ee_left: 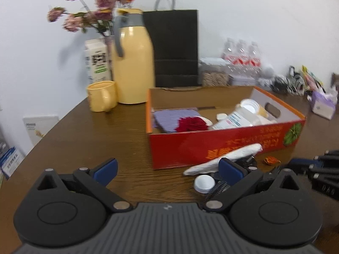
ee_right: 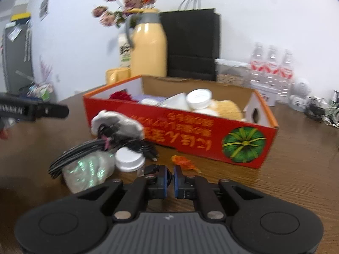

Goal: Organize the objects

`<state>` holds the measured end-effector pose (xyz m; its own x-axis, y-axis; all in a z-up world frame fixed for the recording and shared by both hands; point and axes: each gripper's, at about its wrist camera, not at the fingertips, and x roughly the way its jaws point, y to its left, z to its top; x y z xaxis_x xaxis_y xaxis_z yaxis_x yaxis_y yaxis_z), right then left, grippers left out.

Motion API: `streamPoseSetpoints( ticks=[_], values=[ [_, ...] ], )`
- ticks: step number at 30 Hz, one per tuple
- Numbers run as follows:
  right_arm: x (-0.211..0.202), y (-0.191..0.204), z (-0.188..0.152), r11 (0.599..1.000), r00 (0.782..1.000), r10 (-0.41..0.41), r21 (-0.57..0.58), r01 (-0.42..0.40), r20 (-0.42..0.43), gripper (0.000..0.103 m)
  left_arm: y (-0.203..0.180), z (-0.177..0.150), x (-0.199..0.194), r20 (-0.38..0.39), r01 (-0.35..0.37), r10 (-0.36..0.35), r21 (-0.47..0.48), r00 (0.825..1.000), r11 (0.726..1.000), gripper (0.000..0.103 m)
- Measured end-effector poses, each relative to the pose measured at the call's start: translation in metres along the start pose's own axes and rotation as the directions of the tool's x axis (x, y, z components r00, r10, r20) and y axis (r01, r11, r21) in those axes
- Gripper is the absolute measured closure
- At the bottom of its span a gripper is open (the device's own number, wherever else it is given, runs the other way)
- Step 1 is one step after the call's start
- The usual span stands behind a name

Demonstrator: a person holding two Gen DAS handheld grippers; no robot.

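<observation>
red box (ee_right: 180, 131) sits mid-table, half filled. right gripper (ee_right: 169, 178) fingers pinched shut on a black cable end (ee_right: 151, 169); left gripper (ee_left: 167, 169) fingers wide, empty. next: probably lift cable into box.

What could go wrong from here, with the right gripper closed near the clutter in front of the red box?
1. The right gripper is shut by the end of the black cable bundle; whether it pinches the plug is unclear. A lift could drag the whole bundle.
2. The white cloth lies on that bundle and the white cap touches it, so both could be pulled along.
3. The orange scrap sits near the fingertips and could be swept away.
</observation>
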<state>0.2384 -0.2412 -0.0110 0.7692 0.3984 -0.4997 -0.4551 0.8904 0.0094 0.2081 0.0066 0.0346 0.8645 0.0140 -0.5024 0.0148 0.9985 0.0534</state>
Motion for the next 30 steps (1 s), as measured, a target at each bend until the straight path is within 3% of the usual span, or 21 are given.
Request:
streamPoseSetpoints(
  ticks=[7, 9, 13, 15, 17, 20, 25, 30],
  values=[
    [-0.007, -0.013, -0.001, 0.998, 0.999, -0.033, 0.062, 0.031, 0.034, 0.098, -0.030, -0.003, 0.033, -0.022, 0.008, -0.004, 0.194, 1.000, 0.981, 0.000],
    [-0.007, -0.014, -0.002, 0.997, 0.999, -0.031, 0.069, 0.029, 0.037, 0.098, -0.034, -0.003, 0.036, -0.001, 0.022, -0.022, 0.235, 1.000, 0.972, 0.005],
    [-0.006, -0.013, -0.002, 0.997, 0.999, -0.027, 0.068, 0.025, 0.034, 0.098, -0.044, -0.002, 0.035, 0.046, 0.058, -0.077, 0.327, 0.996, 0.943, 0.022],
    [-0.006, -0.012, -0.002, 0.997, 0.999, -0.026, 0.068, 0.024, 0.034, 0.098, -0.048, -0.002, 0.036, 0.039, 0.098, -0.120, 0.363, 0.992, 0.927, 0.038],
    [-0.006, -0.012, -0.002, 0.997, 0.999, -0.026, 0.068, 0.024, 0.033, 0.098, -0.050, -0.003, 0.036, 0.015, 0.154, -0.173, 0.380, 0.985, 0.912, 0.071],
    [-0.005, -0.012, -0.003, 0.997, 0.999, -0.026, 0.067, 0.024, 0.031, 0.098, -0.053, -0.004, 0.036, -0.008, 0.200, -0.213, 0.392, 0.977, 0.898, 0.087],
    [-0.006, -0.011, -0.003, 0.998, 0.999, -0.027, 0.064, 0.025, 0.035, 0.098, -0.053, -0.005, 0.023, 0.040, 0.175, -0.206, 0.382, 0.978, 0.907, 0.096],
    [-0.009, -0.008, -0.001, 0.998, 0.997, -0.044, 0.054, 0.041, 0.057, 0.099, -0.045, 0.003, -0.009, 0.135, 0.133, -0.191, 0.351, 0.972, 0.927, 0.097]
  ],
)
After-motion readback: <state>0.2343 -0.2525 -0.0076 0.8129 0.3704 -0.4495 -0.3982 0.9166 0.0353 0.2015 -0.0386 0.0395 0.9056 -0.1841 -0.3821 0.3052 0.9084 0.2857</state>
